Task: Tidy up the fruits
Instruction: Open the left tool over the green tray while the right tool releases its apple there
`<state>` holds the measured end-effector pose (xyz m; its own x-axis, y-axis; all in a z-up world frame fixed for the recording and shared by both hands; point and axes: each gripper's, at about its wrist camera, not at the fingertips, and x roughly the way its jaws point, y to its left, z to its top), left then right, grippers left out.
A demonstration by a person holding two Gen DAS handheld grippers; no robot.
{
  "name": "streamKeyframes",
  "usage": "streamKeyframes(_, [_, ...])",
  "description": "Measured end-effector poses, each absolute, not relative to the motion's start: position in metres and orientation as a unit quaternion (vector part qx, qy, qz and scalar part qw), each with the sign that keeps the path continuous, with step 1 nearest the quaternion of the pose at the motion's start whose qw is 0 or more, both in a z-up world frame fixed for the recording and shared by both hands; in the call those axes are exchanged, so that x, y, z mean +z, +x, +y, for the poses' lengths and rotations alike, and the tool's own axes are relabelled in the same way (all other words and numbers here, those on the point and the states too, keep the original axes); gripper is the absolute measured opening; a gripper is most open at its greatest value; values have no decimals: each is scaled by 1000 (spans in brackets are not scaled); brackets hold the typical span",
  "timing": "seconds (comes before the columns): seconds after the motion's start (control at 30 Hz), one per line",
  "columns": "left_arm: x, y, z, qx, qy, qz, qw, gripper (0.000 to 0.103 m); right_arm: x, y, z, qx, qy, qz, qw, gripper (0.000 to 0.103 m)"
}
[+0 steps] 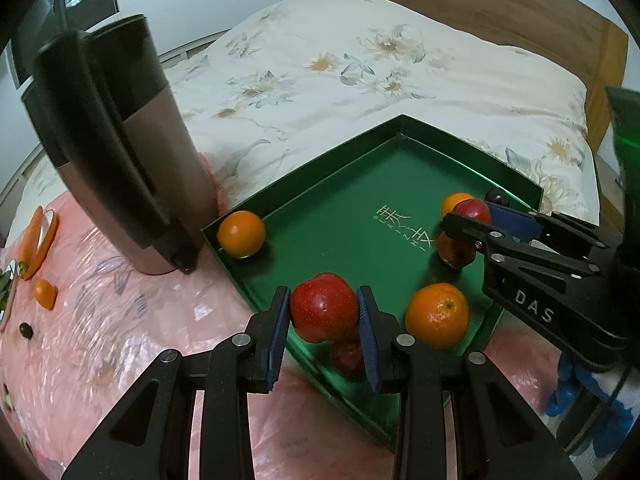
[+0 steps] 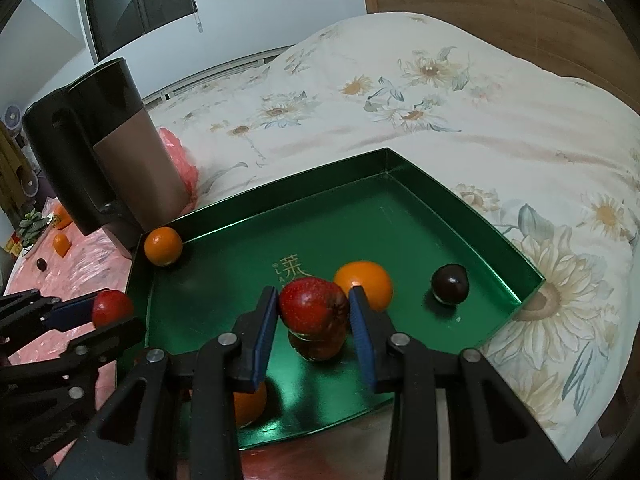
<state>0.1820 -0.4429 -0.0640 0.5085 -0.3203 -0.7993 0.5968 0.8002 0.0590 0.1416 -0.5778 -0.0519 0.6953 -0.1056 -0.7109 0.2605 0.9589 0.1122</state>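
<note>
1. Green metallic tray [image 1: 360, 184], shallow-walled with gold lettering on its floor, lies on the pink-covered counter [image 1: 120, 320]; its far side reaches over toward the bed [image 1: 360, 60].
2. My left claw [image 1: 323, 316] is closed on a red apple [image 1: 324, 308], blue pads pressed to both its sides. I hold it above the tray's near corner, and its reflection shows on the floor beneath.
3. My right claw [image 2: 313, 312] grips a second red apple [image 2: 312, 304] the same way, over the middle of the tray. In the left wrist view this claw [image 1: 480, 220] enters from the right with that apple [image 1: 472, 210] at its tip.
4. Orange fruit in the tray, three pieces: one orange in the corner [image 2: 163, 246] nearest the kettle, one orange behind the right claw's apple [image 2: 366, 282], and one orange near the front wall [image 1: 437, 316].
5. Dark plum [image 2: 449, 283] sits alone on the tray floor toward the right side, apart from the oranges.
6. Brown and black kettle [image 1: 120, 140] stands upright on the counter, just beside the tray's left corner.
7. Outside the tray, at the far left of the counter: a small orange piece [image 1: 44, 294], a small dark fruit [image 1: 26, 331], and a carrot [image 1: 36, 244].
8. Floral quilt covers the bed; a wooden headboard [image 2: 500, 4] stands behind it.
</note>
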Motion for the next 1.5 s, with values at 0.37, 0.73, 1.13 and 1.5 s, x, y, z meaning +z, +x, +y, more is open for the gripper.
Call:
streamKeyframes(0.37, [-82,187,-451,-271,172,433,842,28,-52,141,-577,-98,95,379,915,44])
streamKeyframes(0.73, [-89,191,-454,-274,171,446,835,29,-53,147,-565,-84,84,383,916,44])
streamKeyframes(1.13, [-78,190,-444,-272,157,440,841,36,-52,145,-560,-79,86,385,915,45])
streamKeyframes(1.5, [-51,180,-426,-274,144,421,853,45,-43,135,-552,-83,86,379,918,65])
